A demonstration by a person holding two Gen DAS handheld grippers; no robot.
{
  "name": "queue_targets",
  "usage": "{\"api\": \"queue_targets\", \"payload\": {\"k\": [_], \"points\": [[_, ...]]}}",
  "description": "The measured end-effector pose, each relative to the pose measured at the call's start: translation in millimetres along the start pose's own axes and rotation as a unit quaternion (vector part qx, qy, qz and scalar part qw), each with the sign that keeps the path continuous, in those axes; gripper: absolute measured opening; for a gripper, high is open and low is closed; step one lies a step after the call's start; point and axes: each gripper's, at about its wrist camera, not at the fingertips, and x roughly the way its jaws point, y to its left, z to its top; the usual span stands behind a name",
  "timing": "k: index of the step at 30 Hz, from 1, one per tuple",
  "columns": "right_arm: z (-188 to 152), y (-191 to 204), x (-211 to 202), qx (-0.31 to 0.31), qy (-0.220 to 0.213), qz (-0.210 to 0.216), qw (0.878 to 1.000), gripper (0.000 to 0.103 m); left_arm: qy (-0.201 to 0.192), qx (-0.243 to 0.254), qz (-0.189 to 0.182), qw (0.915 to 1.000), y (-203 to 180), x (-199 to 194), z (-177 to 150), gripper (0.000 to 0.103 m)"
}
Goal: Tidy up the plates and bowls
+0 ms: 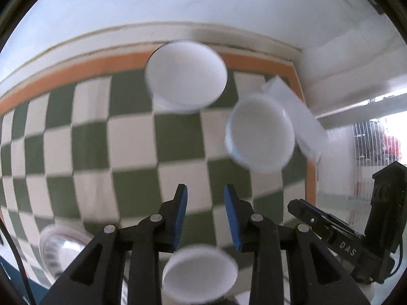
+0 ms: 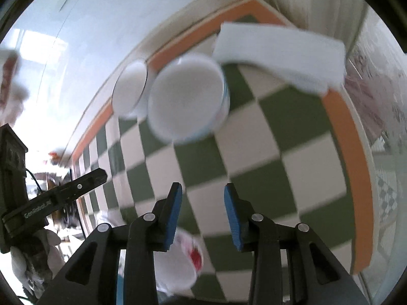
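Both grippers hang over the checked tabletop [image 1: 101,139] with jaws apart and nothing between them: left gripper [image 1: 205,218]; right gripper [image 2: 203,216]; a white bowl [image 1: 187,75] sits at the far edge; another bowl [image 1: 260,133] near the far right corner, beside a white box [image 1: 297,111].

a white bowl [image 1: 185,73] stands upright near the far edge of the checked cloth [image 1: 101,139], touching its orange border. a second white bowl with a pale blue band on its wall [image 1: 260,133] sits upright towards the far right corner, beside a flat white rectangular dish [image 1: 295,111] at the right edge. a third white bowl [image 1: 199,273] is by the near edge. all look empty; the frames are blurred.
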Motion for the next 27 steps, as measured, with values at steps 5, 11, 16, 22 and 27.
{"api": "queue_targets", "payload": {"k": [5,11,16,22,27], "points": [[46.6,-2.4,15.9,0.007,-0.008,-0.02,1.0,0.037,0.036,0.009,0.002,0.9993,-12.0,37.4,40.6,0.028],[75.5,-6.7,43.3,0.007,0.003,-0.045,0.999,0.037,0.079,0.008,-0.014,0.9967,-18.8,76.8,61.9,0.024],[82.4,-9.3,54.5,-0.001,0.002,-0.056,0.998,0.011,0.072,0.024,-0.004,0.9971,-23.0,87.8,61.8,0.007],[80.9,-5.1,53.8,-0.016,-0.002,-0.072,0.997,0.01,0.066,0.033,-0.003,0.9973,-25.1,85.8,63.5,0.007],[78.0,-3.4,47.9,-0.021,0.0,-0.071,0.997,0.01,0.059,0.04,-0.002,0.9974,-29.3,76.1,59.8,0.007]]}}
